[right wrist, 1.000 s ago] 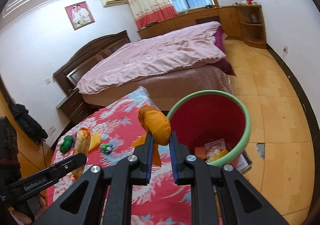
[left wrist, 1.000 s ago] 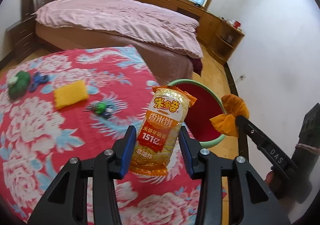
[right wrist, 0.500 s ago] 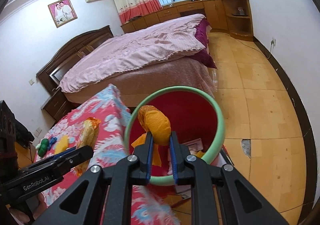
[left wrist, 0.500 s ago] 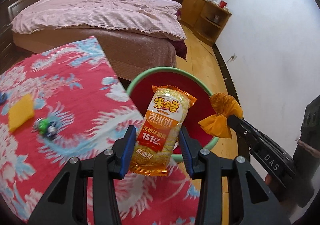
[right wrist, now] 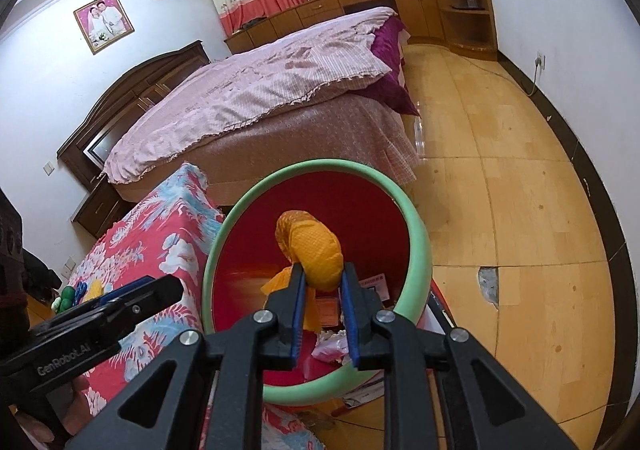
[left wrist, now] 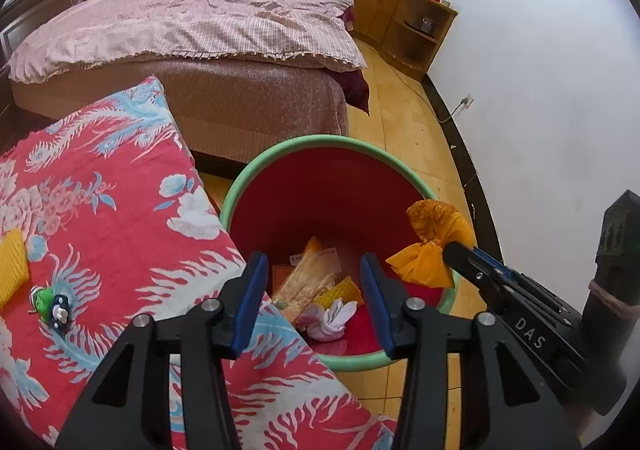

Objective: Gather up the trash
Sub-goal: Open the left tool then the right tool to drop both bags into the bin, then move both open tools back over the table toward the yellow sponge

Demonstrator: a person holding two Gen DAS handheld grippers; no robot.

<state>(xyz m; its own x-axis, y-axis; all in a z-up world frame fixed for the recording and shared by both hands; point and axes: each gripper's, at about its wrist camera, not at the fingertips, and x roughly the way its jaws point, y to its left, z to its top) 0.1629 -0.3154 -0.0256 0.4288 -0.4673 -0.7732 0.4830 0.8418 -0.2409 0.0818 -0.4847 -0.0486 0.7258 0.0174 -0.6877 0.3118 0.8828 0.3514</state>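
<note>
The left tool (left wrist: 312, 302) gapes empty above the red bin (left wrist: 296, 194), where the rice cracker packet (left wrist: 308, 282) lies among other trash. The right tool (right wrist: 323, 314) is clamped on an orange wrapper (right wrist: 316, 250) over the bin, beside the floral desk (left wrist: 100, 210); the bed (left wrist: 192, 26) lies beyond.

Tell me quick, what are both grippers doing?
Left gripper: open, holding nothing.
Right gripper: shut on the orange wrapper, over the red bin.
</note>
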